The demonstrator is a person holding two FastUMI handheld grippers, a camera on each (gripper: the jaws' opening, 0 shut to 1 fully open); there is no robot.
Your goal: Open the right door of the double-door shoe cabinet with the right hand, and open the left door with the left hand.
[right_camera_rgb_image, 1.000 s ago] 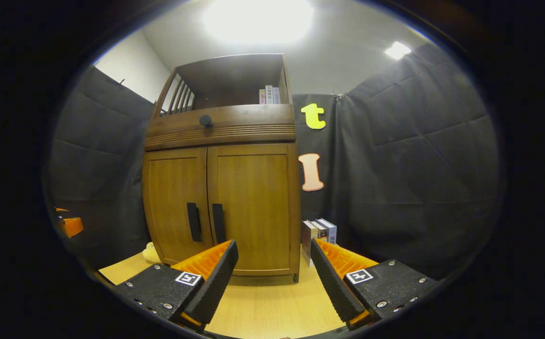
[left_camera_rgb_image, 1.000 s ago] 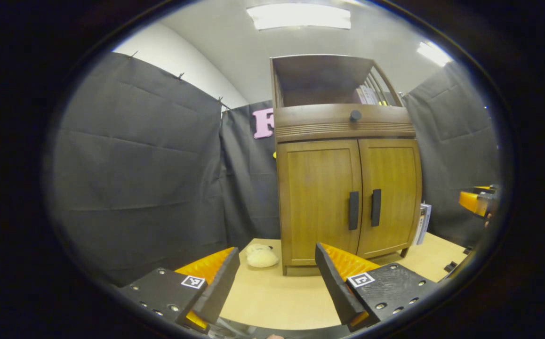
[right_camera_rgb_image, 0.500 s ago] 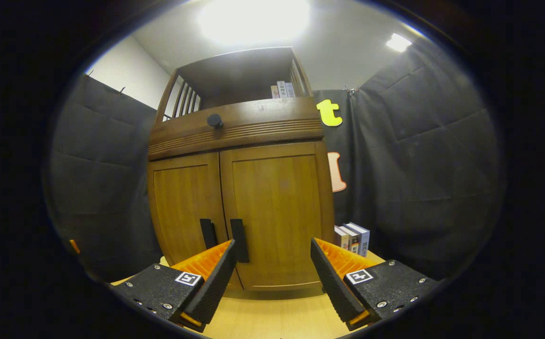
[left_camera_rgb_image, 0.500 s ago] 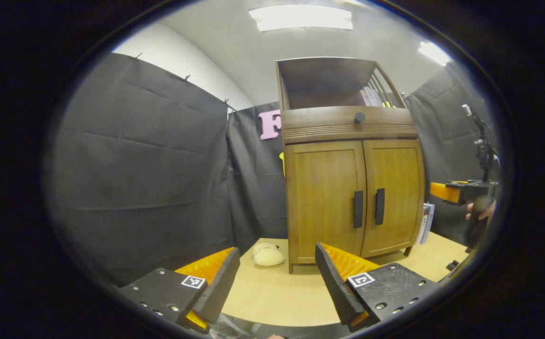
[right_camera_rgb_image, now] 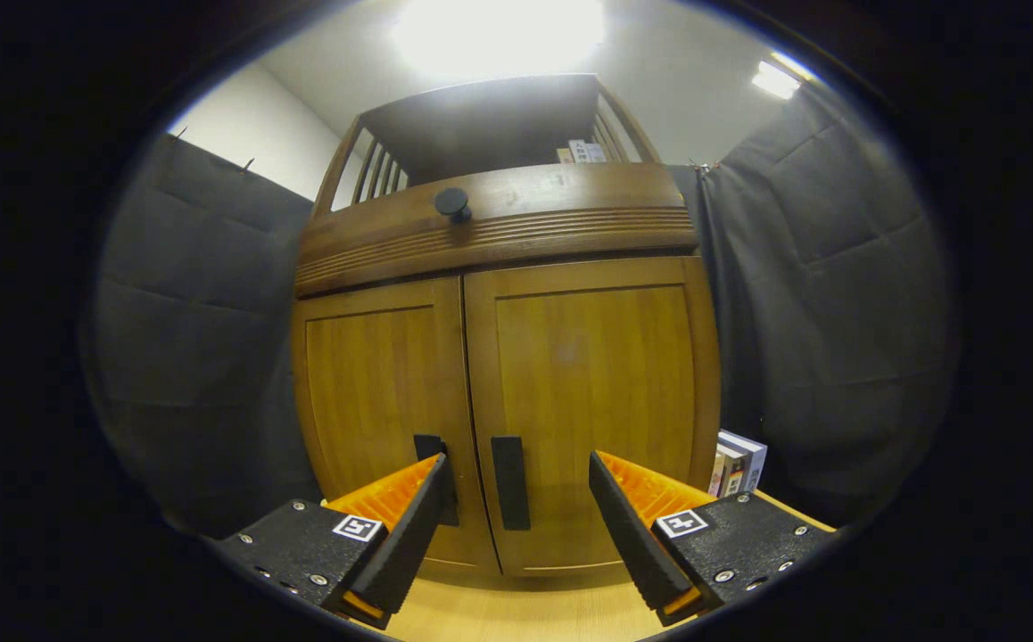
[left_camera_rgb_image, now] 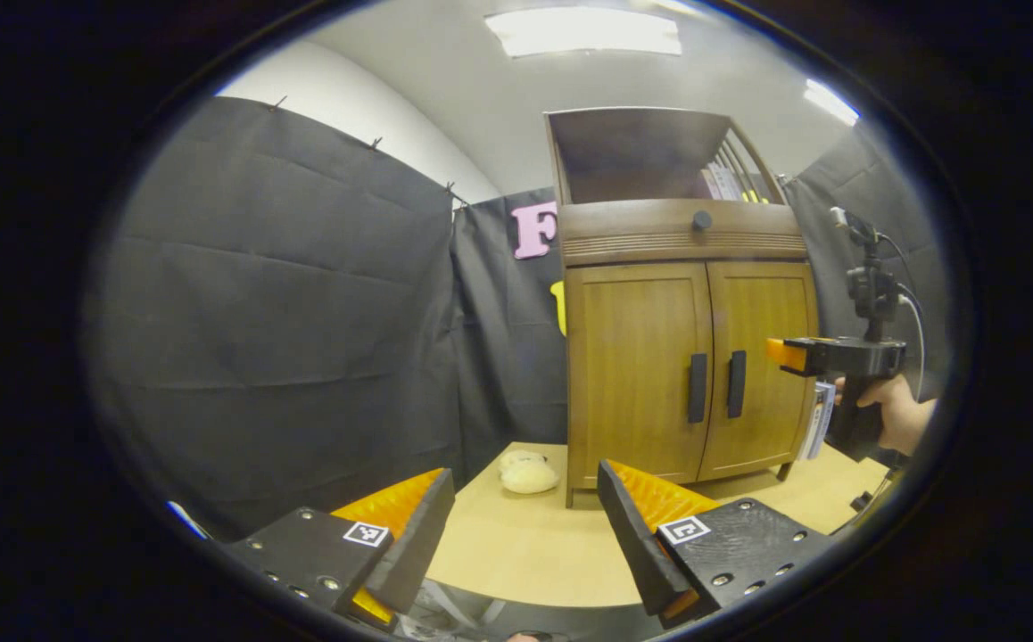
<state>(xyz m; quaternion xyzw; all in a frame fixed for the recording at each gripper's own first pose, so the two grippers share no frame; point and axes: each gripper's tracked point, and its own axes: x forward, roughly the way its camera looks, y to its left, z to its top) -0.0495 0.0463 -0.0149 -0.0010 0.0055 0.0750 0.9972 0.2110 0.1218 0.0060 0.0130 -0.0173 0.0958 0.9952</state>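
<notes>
Light wood table carries shoe cabinet, cream plush, books.

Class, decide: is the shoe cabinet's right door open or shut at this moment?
Shut. The right door sits flush beside the left door, and its black handle is untouched between the open right gripper fingers.

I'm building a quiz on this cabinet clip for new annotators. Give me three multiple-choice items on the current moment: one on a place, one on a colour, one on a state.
1. Where does the pale plush toy lie?
A. On the top shelf
B. On the table left of the shoe cabinet, as the left gripper view shows it
C. Between the left gripper's fingers

2. What colour are the door handles?
A. Black
B. Gold
C. White

3. How stand the cabinet doors?
A. Both wide open
B. Right one open
C. Both closed

Answers: 1 B, it rests on the tabletop beside the cabinet's base. 2 A, both vertical bars are black. 3 C, both doors sit flush, and the open right gripper grips nothing.
</notes>
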